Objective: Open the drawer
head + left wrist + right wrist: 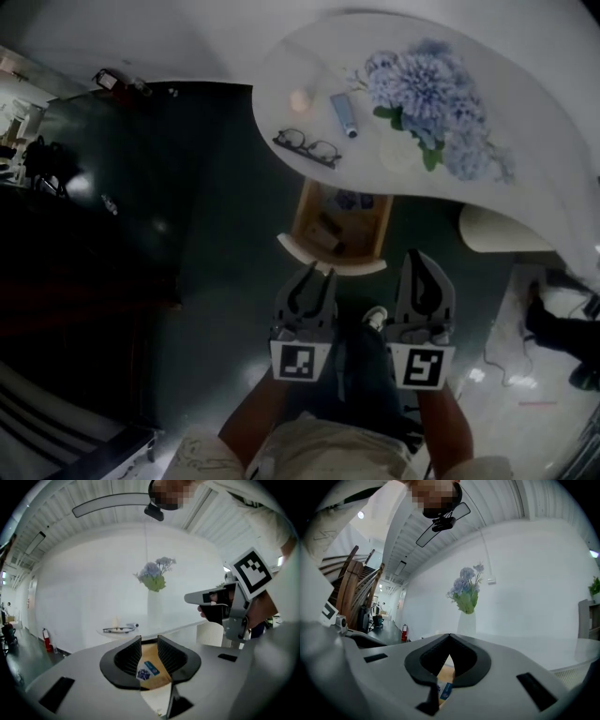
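Note:
The drawer (307,208) under the white table (534,122) stands pulled out, its wooden inside holding a few small items. Both grippers hang in the air just in front of its white front panel (323,262). My left gripper (316,274) is open, and its jaws (149,645) are a little apart with nothing between them. Through the gap I see the drawer's wooden floor (158,680) and a blue card. My right gripper (421,259) is shut on nothing, its tips meeting (450,636). It also shows at the right of the left gripper view (202,597).
On the table are a vase of blue flowers (427,89), glasses (307,147), a tube (344,114) and a small round thing (300,100). A white ribbed stool (502,230) stands to the right of the drawer. My shoe (375,318) is on the dark floor below.

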A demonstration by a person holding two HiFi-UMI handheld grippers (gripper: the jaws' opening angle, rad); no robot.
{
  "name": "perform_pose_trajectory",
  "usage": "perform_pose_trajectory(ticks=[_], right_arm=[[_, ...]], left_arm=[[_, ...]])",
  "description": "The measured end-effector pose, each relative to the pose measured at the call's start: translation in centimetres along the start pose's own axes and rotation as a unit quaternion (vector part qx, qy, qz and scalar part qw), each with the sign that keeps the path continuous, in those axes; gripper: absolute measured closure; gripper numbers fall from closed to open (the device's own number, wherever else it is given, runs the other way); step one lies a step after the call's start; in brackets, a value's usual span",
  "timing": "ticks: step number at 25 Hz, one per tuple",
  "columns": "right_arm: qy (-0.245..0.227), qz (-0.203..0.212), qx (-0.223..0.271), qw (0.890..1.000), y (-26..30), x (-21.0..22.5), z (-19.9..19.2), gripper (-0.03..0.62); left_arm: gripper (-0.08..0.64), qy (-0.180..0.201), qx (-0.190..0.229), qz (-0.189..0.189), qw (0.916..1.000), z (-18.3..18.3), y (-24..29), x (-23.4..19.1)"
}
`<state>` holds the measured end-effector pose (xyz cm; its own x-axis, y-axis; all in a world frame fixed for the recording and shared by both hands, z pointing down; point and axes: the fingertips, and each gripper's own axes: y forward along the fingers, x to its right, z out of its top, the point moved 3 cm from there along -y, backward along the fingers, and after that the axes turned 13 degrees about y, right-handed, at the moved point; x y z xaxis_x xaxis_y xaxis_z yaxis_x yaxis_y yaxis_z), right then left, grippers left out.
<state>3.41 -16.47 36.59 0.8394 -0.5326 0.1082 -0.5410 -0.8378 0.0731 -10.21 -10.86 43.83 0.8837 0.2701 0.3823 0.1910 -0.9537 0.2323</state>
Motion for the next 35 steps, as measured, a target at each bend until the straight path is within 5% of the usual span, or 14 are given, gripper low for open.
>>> perform_pose_trajectory(ticks=[5, 8, 11, 14, 20, 27, 35], right_arm=[[0.0, -0.027, 0.028, 0.999, -1.1, 1.0, 5.1, 0.588], [0.003, -0.045, 0.042, 0.998, -1.9, 1.8, 7.9, 0.588], [-0.001, -0.06, 0.056, 0.997, -2.7, 2.7, 10.7, 0.588], [-0.009, -0.067, 0.054, 0.996, -3.8, 3.2, 13.0, 0.588], [-0.005, -0.081, 0.054, 0.995, -5.9, 3.8, 17.2, 0.588], [-0.001, -0.094, 0.077, 0.993, -6.8, 4.7, 20.1, 0.588], [-0.005, -0.086, 0.083, 0.993, -6.1, 4.9, 20.5, 0.588]], left_arm=[[0.453, -0.093, 0.041, 0.049, 0.9936, 6.3, 1.0, -3.1], [0.453, -0.038, 0.061, 0.035, 0.9968, 10.4, 1.5, -4.0], [0.453, -0.026, 0.088, 0.027, 0.9954, 14.1, 1.9, -4.4], [0.453, -0.07, 0.101, 0.021, 0.9922, 17.1, 1.8, -4.6], [0.454, -0.063, 0.131, 0.015, 0.9892, 22.9, 2.0, -5.1], [0.456, -0.072, 0.144, 0.021, 0.9868, 25.7, 1.7, -5.0], [0.557, -0.069, 0.163, 0.028, 0.9838, 27.3, 2.0, -5.3]])
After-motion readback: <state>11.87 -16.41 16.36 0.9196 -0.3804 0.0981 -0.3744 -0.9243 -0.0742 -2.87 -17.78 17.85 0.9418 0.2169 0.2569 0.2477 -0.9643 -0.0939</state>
